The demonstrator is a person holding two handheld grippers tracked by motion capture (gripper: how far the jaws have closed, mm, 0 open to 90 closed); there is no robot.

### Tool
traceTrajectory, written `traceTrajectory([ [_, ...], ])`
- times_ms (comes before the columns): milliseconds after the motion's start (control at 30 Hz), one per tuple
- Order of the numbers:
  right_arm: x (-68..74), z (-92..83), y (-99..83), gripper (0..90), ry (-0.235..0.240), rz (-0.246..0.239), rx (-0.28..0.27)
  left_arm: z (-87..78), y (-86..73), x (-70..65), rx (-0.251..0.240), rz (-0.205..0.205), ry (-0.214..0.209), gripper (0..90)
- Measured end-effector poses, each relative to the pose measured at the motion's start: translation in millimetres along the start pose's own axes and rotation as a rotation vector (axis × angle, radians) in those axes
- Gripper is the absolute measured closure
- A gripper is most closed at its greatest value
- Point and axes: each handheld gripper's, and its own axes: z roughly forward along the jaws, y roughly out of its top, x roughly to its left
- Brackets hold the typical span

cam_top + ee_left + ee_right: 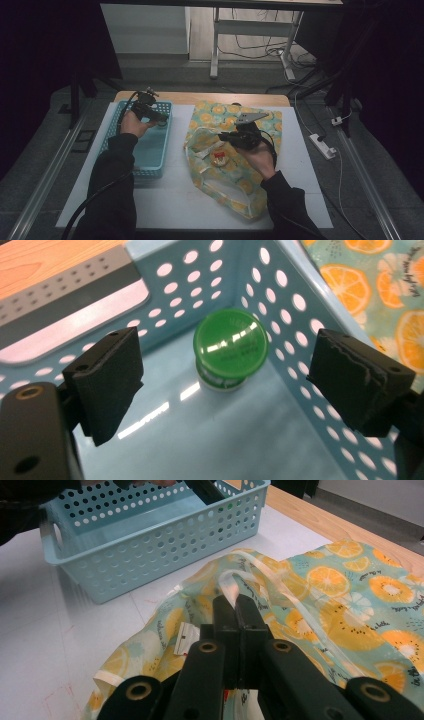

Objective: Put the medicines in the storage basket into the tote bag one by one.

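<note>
A small jar with a green lid [230, 342] stands in a far corner of the light blue perforated basket [300, 300]. My left gripper [225, 370] hangs over it, open, with a jaw on each side of the jar and clear of it. In the high view the left gripper [159, 119] sits over the far end of the basket [150, 165]. The right gripper [235, 605] is shut on the cream strap [231, 584] of a fabric bag with an orange-slice print [350, 595]. It holds the bag's rim up at the mouth [225, 136]. A small red and white item [219, 158] lies inside the bag [235, 185].
Basket and bag lie on a white mat [170, 200] covering a wooden table [200, 97]. The basket [150, 555] stands left of the bag. A power strip [322, 146] and cables lie on the floor to the right, a desk frame [215, 45] beyond the table.
</note>
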Motion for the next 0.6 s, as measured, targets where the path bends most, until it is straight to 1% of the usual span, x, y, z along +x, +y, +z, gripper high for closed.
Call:
traceTrajectory([
  [33,-0.2,-0.1,-0.2,90.0,0.000,0.000,0.000,2.9,1.0,0.1,0.007,-0.002,0.006,15.3],
  [100,-0.5,-0.8,-0.3,90.0,-0.001,0.002,-0.003,7.7,2.3,0.5,0.013,-0.001,0.003,18.4],
  [167,-0.8,-1.9,0.1,90.0,-0.002,0.001,-0.006,10.5,3.0,0.1,0.017,0.005,0.006,23.7],
  [233,-1.0,-2.4,0.3,90.0,-0.002,0.002,-0.008,12.0,3.4,0.2,0.015,0.001,-0.001,30.6],
  [333,-1.1,-2.0,0.2,90.0,-0.002,0.001,-0.006,14.2,4.0,1.1,0.018,-0.009,-0.020,38.1],
  [400,-0.8,-1.6,0.2,90.0,-0.002,-0.001,-0.005,17.3,4.3,1.4,0.034,-0.014,-0.030,42.7],
  [500,-0.2,-1.6,0.4,90.0,-0.002,-0.003,-0.005,19.0,4.2,1.4,0.031,-0.022,-0.039,50.2],
  [600,-0.6,-2.2,0.4,90.0,-0.002,0.000,-0.008,18.9,4.3,1.2,0.033,-0.042,-0.041,51.3],
])
